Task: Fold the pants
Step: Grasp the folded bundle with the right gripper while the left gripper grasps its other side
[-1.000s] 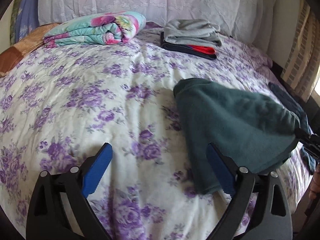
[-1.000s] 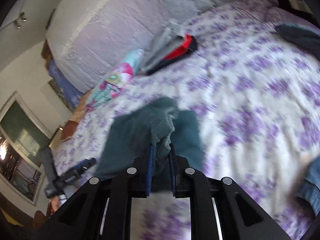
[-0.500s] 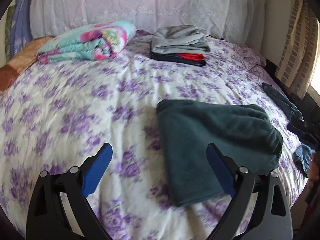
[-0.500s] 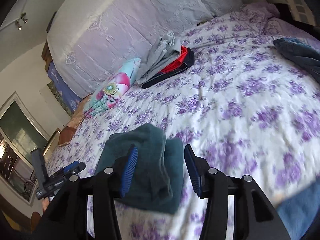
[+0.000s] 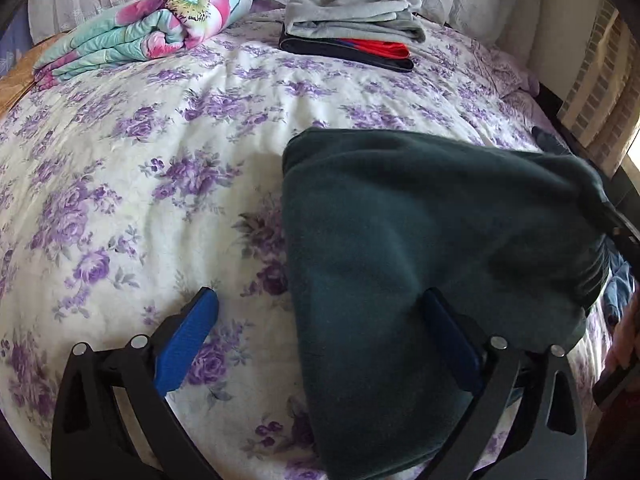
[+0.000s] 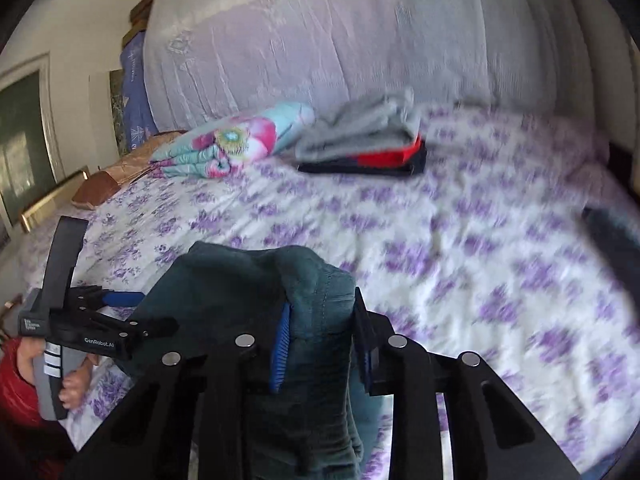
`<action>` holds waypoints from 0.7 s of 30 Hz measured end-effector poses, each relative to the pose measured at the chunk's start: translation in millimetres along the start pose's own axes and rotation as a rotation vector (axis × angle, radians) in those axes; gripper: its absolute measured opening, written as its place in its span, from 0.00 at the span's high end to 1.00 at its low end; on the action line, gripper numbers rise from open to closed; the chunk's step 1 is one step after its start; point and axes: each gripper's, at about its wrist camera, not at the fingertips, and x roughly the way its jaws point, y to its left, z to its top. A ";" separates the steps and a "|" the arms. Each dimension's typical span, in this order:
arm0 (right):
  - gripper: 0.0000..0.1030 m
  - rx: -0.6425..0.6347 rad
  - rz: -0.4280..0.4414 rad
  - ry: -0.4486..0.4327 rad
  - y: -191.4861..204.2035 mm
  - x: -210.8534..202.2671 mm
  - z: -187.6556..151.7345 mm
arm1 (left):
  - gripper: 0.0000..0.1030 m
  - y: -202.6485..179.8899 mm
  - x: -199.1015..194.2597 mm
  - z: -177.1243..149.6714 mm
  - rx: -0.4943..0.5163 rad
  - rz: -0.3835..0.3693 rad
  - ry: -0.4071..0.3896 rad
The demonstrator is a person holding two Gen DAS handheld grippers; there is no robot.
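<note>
The folded dark green pants (image 5: 420, 248) lie on the floral bedspread (image 5: 160, 152), right of centre in the left wrist view. My left gripper (image 5: 320, 340) is open, its right finger over the pants' near left edge, its left finger over bare bedspread. My right gripper (image 6: 320, 336) is shut on a bunched end of the pants (image 6: 316, 300), lifting that end. It shows at the right edge of the left wrist view (image 5: 616, 224). The left gripper shows at the left of the right wrist view (image 6: 104, 312).
A rolled floral blanket (image 5: 148, 28) lies at the back left. A stack of folded grey, red and black clothes (image 5: 352, 28) sits at the back centre. Blue clothing (image 5: 616, 292) hangs off the right side. Pillows (image 6: 340, 40) line the headboard.
My right gripper opened and let the pants down half a second ago, then shut on their end again and raised it. My left gripper moved closer to the pants.
</note>
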 end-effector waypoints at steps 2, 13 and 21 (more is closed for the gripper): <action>0.71 -0.008 -0.032 0.035 -5.3 3.3 4.6 | 0.04 -7.1 -1.4 -3.1 0.031 0.031 -0.013; 0.47 0.034 -0.094 -0.019 -19.4 -6.5 2.0 | 0.04 -10.8 -3.9 -3.5 0.053 0.070 -0.033; 0.35 -0.019 -0.054 0.245 -1.8 41.9 -35.4 | 0.04 -11.5 -6.4 -5.2 0.058 0.086 -0.046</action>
